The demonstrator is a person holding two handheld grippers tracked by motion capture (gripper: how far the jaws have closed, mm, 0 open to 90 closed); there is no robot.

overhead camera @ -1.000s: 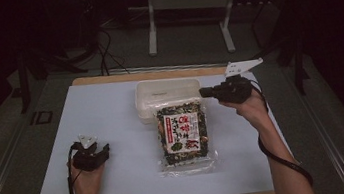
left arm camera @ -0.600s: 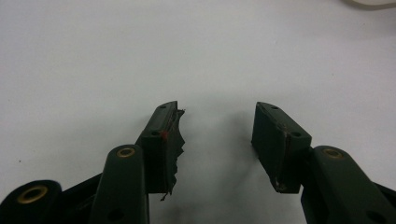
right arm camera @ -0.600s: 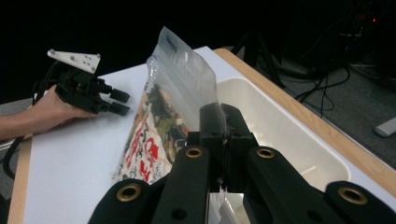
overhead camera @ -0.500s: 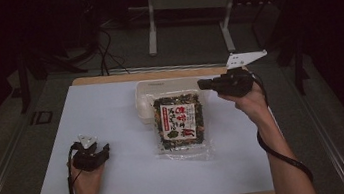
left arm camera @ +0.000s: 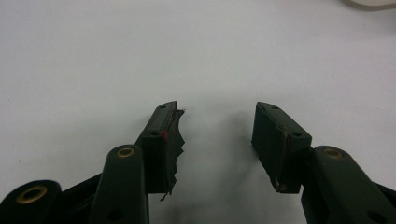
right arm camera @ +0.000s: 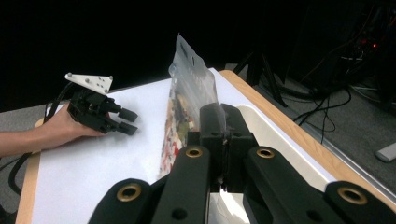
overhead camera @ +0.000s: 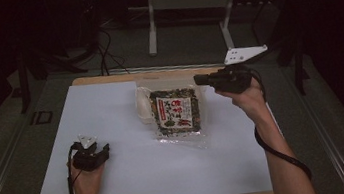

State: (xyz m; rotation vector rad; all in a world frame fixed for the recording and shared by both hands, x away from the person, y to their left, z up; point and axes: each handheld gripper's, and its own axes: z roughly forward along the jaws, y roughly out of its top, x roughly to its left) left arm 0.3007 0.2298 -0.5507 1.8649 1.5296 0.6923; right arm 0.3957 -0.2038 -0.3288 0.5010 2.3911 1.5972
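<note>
Clear plastic bag (overhead camera: pixel 176 112) with a dark green speckled fill, a red and white label and pale print. White tray (overhead camera: pixel 143 105) behind it. Table (overhead camera: pixel 121 184) has a white top with a light wood edge. Both grippers black: left gripper (left arm camera: pixel 217 140) has brass-coloured rivets and a red fleck on one jaw pad; right gripper (right arm camera: pixel 225 140) has the same brass rivets. Grey floor (overhead camera: pixel 10 148), dark background.

White table (overhead camera: pixel 111 110) (wood-edged) bears a white tray (overhead camera: pixel 143 106).
</note>
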